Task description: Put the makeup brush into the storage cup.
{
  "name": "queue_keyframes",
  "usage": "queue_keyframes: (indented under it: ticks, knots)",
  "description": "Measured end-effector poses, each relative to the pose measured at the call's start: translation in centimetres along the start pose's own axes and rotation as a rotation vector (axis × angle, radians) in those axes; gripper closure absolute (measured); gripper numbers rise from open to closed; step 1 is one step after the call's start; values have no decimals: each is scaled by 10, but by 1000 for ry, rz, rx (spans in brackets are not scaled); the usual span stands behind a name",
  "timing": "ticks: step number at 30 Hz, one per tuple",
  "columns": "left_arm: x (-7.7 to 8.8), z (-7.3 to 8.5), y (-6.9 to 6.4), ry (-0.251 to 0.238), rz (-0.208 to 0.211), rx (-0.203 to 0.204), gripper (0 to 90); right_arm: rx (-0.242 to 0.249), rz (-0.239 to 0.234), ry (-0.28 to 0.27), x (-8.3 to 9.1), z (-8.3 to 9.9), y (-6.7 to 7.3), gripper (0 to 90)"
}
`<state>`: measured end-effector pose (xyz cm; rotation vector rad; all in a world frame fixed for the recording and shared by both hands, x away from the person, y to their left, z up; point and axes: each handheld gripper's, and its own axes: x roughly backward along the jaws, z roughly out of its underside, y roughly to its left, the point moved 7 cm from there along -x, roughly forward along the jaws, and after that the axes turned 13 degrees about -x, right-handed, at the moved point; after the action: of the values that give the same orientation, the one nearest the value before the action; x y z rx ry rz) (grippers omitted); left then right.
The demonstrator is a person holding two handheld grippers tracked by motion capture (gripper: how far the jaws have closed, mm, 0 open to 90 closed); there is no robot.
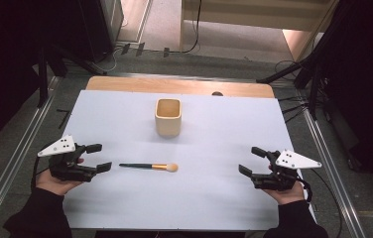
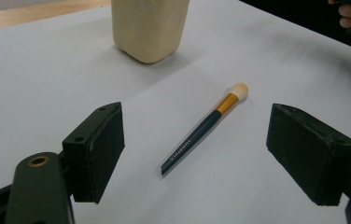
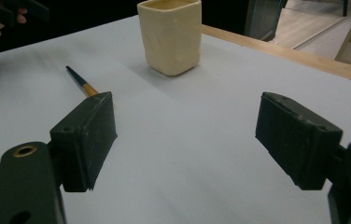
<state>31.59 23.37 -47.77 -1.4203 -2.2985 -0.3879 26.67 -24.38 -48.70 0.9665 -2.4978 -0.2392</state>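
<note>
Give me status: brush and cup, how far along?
Nothing looks done yet. The makeup brush lies flat on the white table, apart from the cream cup. Left hand-held gripper and right hand-held gripper are both open and empty. Grasping and moving the brush, probably into the cup, remains.

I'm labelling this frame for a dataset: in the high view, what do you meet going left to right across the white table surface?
Left gripper → makeup brush, lying flat with its bristle tip to the right → right gripper. The cream cup stands farther back, above the brush's span, so it has no clear place in the order.
</note>
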Motion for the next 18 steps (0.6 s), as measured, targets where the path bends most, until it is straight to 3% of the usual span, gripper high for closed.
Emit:
queue_keyframes:
  ticks: [18]
  knots:
    - [1,0,-1,-13,1,-4,198,-26,-28,36,-4,3,-1,211]
